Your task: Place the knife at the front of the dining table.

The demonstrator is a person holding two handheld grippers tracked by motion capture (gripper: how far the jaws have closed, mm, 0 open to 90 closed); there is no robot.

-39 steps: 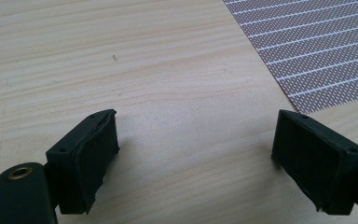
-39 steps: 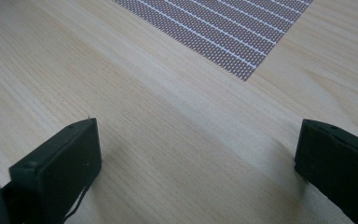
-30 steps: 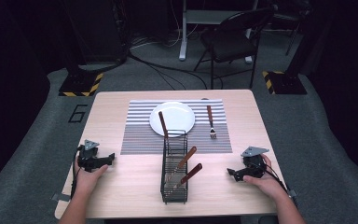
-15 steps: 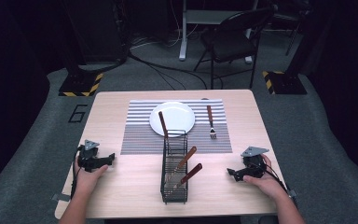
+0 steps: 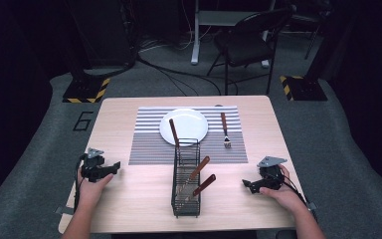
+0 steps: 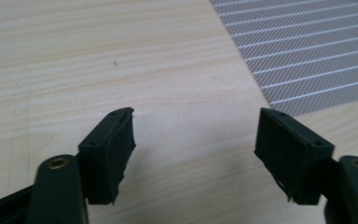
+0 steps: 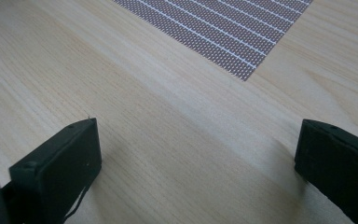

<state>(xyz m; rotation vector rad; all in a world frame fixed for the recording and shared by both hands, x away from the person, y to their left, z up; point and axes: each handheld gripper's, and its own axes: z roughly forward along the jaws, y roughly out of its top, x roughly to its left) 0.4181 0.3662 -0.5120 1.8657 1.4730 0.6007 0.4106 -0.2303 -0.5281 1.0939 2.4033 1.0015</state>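
Jaws are standing spread wide on both units, nothing between them, bare wood showing in each gap. Left gripper (image 5: 113, 165) is resting on the worktop (image 5: 129, 194) near its left edge, held by the person's left hand (image 5: 90, 186); its own view has the left gripper (image 6: 193, 140) looking across pale wood with a corner of the striped placemat (image 6: 307, 51) lying ahead to the right. Right gripper (image 5: 246, 184) is sitting near the right edge under the right hand (image 5: 283, 195); in its own view the right gripper (image 7: 198, 154) is facing wood with the placemat (image 7: 223, 28) corner further off. Count on the worktop: one black wire cutlery basket (image 5: 186, 181) sitting front-centre between the two grippers, well apart from both; three wooden-handled utensils in it, one upright handle (image 5: 173, 131) sticking up at the far end, two more handles (image 5: 199, 167) (image 5: 205, 184) leaning out to the right. One white plate (image 5: 184, 125) is lying on one grey striped placemat (image 5: 149, 144), just behind the basket. One wooden-handled fork (image 5: 225, 130) is lying on the mat just right of the plate, tines toward the person. Beyond the worktop: one black chair (image 5: 248, 40) standing on the grey floor, two yellow-black striped base plates (image 5: 84, 90) (image 5: 301, 87), one either side.
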